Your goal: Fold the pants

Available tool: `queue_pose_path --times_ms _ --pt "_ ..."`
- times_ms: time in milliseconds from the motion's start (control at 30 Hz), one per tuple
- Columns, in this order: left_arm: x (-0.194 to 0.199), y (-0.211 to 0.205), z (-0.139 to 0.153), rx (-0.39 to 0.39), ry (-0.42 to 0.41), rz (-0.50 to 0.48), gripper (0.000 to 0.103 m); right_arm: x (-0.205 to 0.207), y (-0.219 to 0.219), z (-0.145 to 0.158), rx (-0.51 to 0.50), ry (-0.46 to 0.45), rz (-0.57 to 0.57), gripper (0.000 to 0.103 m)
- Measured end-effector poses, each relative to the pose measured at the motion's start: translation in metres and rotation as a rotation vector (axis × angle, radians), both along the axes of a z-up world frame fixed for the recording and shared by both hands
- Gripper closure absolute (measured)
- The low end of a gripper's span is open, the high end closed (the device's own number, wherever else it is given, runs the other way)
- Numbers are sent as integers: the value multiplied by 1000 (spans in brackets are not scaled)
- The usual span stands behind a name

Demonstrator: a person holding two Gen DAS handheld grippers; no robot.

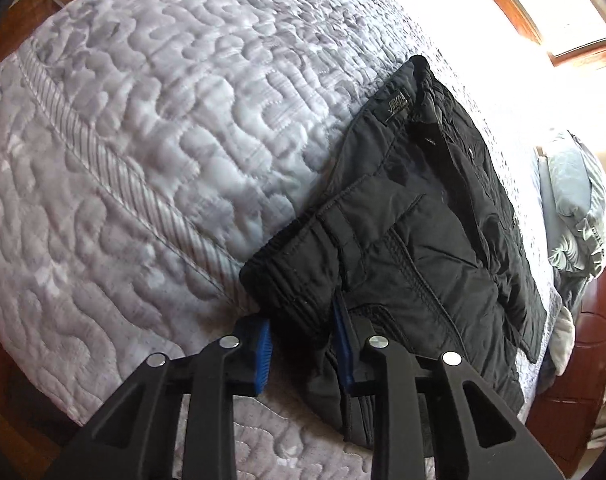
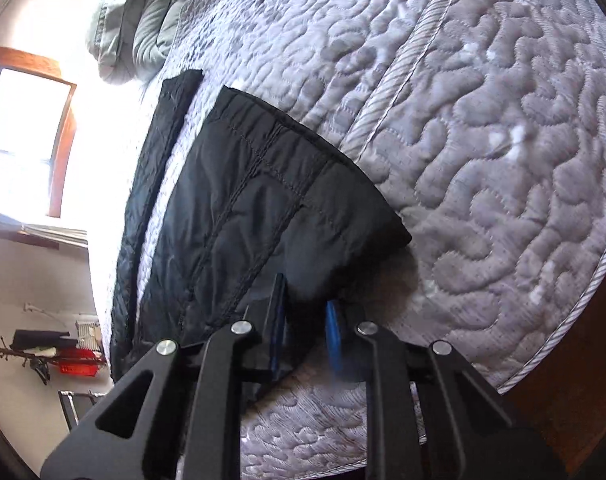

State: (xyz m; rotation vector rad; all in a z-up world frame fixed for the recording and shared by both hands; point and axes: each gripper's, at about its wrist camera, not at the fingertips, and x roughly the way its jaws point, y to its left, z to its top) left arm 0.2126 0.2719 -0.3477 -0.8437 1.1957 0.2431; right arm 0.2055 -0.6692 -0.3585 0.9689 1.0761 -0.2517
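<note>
Black quilted pants lie on a grey quilted bed, partly folded over. My left gripper has its blue pads on either side of the elastic cuff end and pinches that fabric. In the right wrist view the pants lie folded, with one black strip lying apart to the left. My right gripper has its jaws around the near folded edge of the pants, with the fabric between the pads.
The grey quilted bedspread covers the bed. Grey-green pillows lie at the head. A bright window is beside the bed. A wooden floor and bed edge lie close by.
</note>
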Motion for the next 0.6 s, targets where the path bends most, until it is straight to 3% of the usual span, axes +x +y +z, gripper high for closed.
queue_pose_path --times_ms 100,133,167,200,300,400,433,533,600 --pt "1 1 -1 -40 1 -19 66 5 3 4 1 20 55 64" --pt "1 -1 4 -44 7 -31 61 4 2 11 -10 34 69 40" --pt "2 1 14 -17 16 -45 37 3 0 23 -62 58 80 25" --pt "1 2 26 25 -1 -63 19 3 -3 38 -112 67 100 24" --pt "22 6 73 168 -74 -179 11 20 -6 83 -233 62 193 24" --pt "73 13 109 211 -152 -290 4 65 6 116 -244 3 322 20" --pt "99 13 115 203 -177 -321 4 84 10 122 -220 -18 352 11" --pt "181 20 111 107 -194 -374 4 157 33 131 -211 -40 417 10" --pt "229 18 92 54 -175 -376 4 206 51 127 -200 -37 456 10"
